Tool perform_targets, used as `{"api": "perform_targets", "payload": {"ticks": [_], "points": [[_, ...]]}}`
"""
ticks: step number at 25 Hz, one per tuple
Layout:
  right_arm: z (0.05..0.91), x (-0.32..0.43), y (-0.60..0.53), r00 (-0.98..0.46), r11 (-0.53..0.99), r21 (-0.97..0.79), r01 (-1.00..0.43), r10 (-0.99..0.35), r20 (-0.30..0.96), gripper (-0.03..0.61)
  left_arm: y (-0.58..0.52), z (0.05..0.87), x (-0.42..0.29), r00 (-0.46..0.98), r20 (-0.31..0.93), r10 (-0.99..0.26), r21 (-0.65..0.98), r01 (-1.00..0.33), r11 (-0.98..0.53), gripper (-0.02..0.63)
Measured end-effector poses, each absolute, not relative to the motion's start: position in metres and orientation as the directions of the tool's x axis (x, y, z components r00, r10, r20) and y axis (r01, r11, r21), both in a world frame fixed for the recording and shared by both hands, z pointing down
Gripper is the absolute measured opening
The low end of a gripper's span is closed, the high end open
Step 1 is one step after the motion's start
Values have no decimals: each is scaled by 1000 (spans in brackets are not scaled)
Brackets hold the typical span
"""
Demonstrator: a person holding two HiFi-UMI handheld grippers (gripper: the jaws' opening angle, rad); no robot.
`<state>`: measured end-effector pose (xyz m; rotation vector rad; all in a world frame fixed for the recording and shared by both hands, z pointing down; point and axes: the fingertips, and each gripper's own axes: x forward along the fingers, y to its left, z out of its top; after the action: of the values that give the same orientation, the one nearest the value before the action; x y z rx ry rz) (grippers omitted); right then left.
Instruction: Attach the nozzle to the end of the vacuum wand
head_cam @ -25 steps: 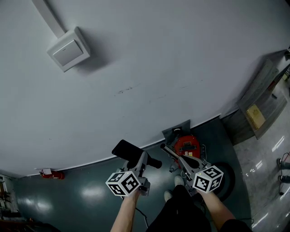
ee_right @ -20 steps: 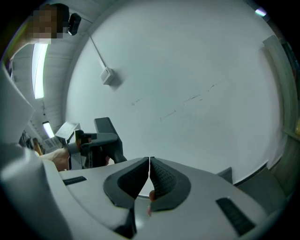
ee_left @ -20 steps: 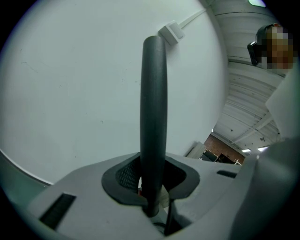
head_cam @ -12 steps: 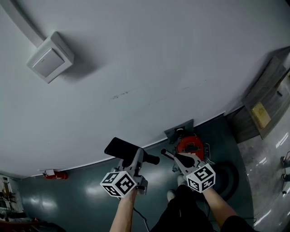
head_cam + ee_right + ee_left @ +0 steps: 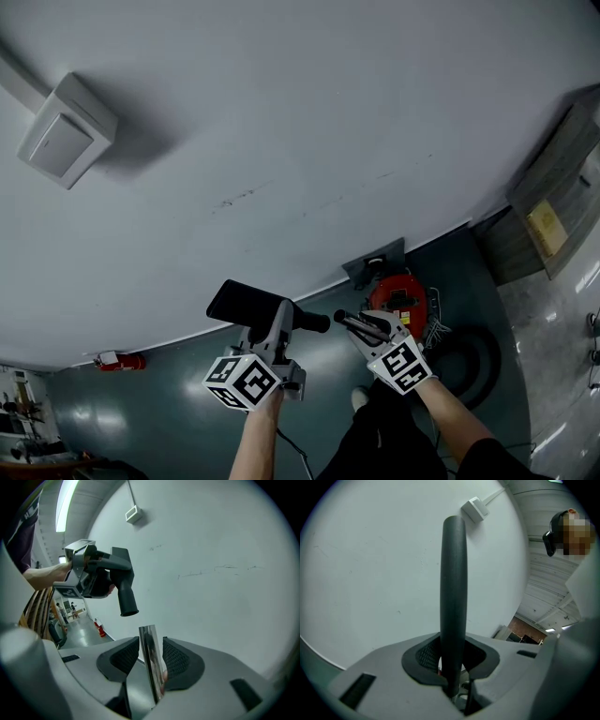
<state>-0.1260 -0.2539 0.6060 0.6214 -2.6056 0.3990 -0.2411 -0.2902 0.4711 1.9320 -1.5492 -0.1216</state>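
My left gripper [image 5: 272, 324] is shut on the black vacuum nozzle [image 5: 251, 305], whose round tube end [image 5: 317, 324] points right. In the left gripper view the nozzle [image 5: 453, 588] rises straight up from between the pads of the left gripper [image 5: 452, 660]. A thin chrome wand [image 5: 151, 660] stands between the pads of my right gripper [image 5: 146, 657]. Those jaws are opening, and a gap shows beside the wand. In the head view the wand's tip [image 5: 343, 319] lies just right of the nozzle's tube end, with the right gripper [image 5: 364, 328] behind it. The right gripper view shows the nozzle [image 5: 123, 588] up and to the left.
A white wall [image 5: 281, 141] with a white box [image 5: 58, 141] fills the space ahead. On the green floor by the wall stand a red machine [image 5: 401, 302] and a black hose coil [image 5: 464, 361]. A red extinguisher [image 5: 117, 359] lies far left, wooden furniture [image 5: 553, 206] far right.
The right gripper has rolled and drifted left, bringing the wand's tip close to the nozzle's tube end. The left gripper with the nozzle shifted slightly left.
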Motion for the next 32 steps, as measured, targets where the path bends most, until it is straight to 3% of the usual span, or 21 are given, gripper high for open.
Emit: {"api": "perform_targets", "payload": {"ticks": [9, 32], "points": [[640, -139, -255, -762, 893, -83, -441, -324, 561, 170, -295, 472, -243, 290, 311, -905, 538, -839, -84, 87], [645, -145, -258, -766, 899, -48, -435, -342, 544, 155, -303, 482, -199, 338, 274, -900, 418, -885, -206, 87]]}}
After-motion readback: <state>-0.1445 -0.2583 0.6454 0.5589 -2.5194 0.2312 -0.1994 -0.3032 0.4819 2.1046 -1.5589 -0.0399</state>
